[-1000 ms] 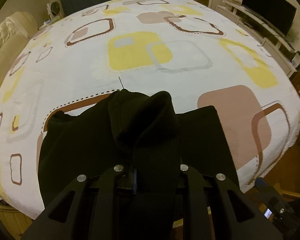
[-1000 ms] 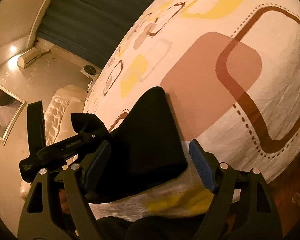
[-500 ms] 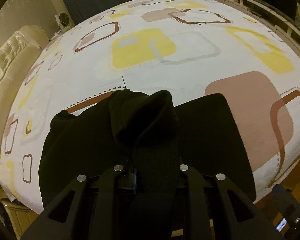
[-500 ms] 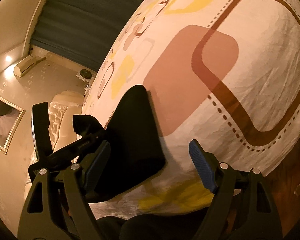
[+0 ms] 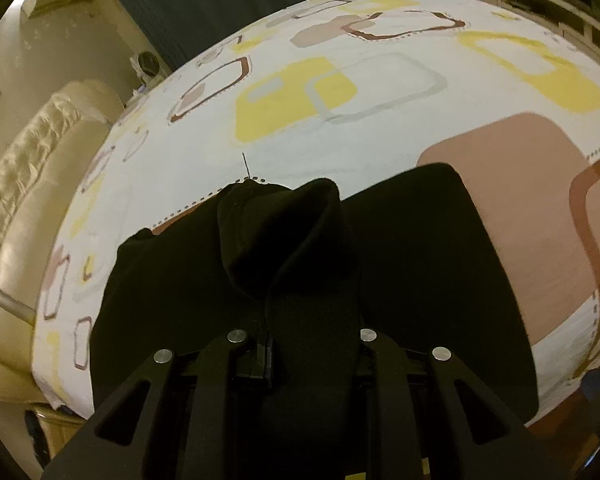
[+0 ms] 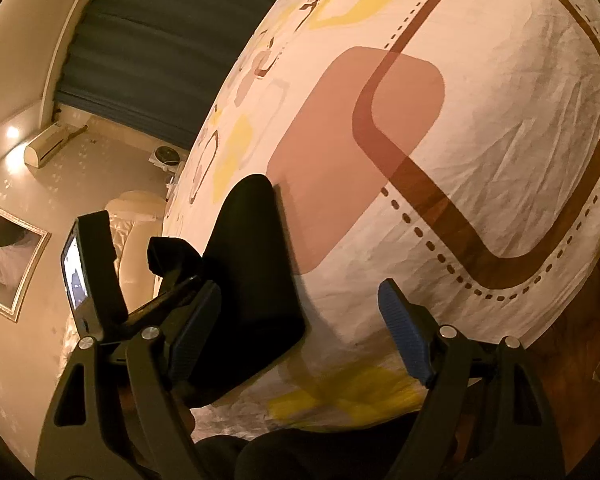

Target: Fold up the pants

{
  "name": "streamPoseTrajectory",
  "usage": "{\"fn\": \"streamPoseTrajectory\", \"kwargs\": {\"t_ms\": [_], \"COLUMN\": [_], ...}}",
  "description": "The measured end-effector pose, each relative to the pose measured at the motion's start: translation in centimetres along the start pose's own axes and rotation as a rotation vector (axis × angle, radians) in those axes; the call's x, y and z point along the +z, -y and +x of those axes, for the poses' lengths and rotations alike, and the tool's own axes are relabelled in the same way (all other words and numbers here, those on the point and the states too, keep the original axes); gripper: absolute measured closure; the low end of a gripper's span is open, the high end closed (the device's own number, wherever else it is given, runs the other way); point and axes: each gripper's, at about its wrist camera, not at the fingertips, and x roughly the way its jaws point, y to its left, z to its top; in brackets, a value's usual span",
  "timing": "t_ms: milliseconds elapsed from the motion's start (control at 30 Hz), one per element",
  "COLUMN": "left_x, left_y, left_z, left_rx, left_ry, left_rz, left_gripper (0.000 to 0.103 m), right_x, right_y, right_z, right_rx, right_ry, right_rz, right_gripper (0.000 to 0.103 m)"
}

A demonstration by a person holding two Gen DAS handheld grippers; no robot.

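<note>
Since 1 second ago, the left gripper (image 5: 300, 344) has tipped further down toward the bed (image 5: 380, 128), and more of the black pants (image 5: 420, 280) now lies flat on the sheet in its view. In the right wrist view the pants (image 6: 252, 272) have slid left, out from between the 2 blue pads (image 6: 404, 336), and the bare sheet now fills that gap.

Left gripper jaws are nearly together, pinching a bunched fold of the pants that stands up in a rounded hump just ahead of the fingers. Around that hump the rest of the pants spreads in a dark slab on the near part of the bed, reaching close to the near edge and overlapping a pink square of the print on the right.

Right gripper (image 6: 296, 340) is spread wide with nothing between its pads; its left pad sits just beside the edge of the pants, and whether they touch is unclear. It hangs over the bed's near corner.

A cream headboard (image 5: 32, 208) borders the bed on the left, and dark curtains (image 5: 228, 0) hang behind.
</note>
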Motion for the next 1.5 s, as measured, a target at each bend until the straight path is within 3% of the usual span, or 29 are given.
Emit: {"fn": "streamPoseTrajectory", "kwargs": {"t_ms": [133,233,433,567,700,800,1000,1300,1500], "left_x": [-0.4,-0.5,-1.1,-1.6,-2.5,-3.5,-5.5,-9.5,-11.5], "left_y": [0.6,0.8,1.9,0.8,-2.4,-5.2,-12.8,-24.3,-26.8], "left_z": [0.0,-0.4,-2.4,-3.9,-5.3,-6.6,-6.2,1.8,4.5], "left_rx": [0.007,-0.019,-0.111,-0.242,-0.379,-0.42,-0.437,-0.403,-0.431], "left_ry": [0.022,0.037,0.095,0.089,0.07,0.112,0.178,0.107,0.081], "left_rz": [0.023,0.021,0.054,0.003,-0.084,-0.11,-0.168,-0.409,-0.47], "left_gripper": [0.079,0.065,0.042,0.032,0.032,0.028,0.021,0.02,0.02], "right_x": [0.0,0.1,0.3,0.5,0.5,0.4,-0.1,-0.9,0.5], "right_y": [0.3,0.4,0.4,0.5,-0.1,-1.0,-3.3,-6.0,-7.5], "right_z": [-0.2,-0.5,-1.0,-1.5,-1.8,-1.8,-1.0,2.1,4.4], "right_rx": [-0.004,-0.008,-0.025,-0.04,-0.049,-0.038,0.008,0.047,0.07], "right_ry": [0.001,0.009,0.02,0.036,0.041,0.035,0.0,-0.113,-0.168], "right_rz": [0.006,0.008,0.004,0.004,-0.015,-0.037,-0.083,-0.155,-0.19], "right_gripper": [0.022,0.022,0.022,0.022,0.022,0.022,0.022,0.022,0.019]}}
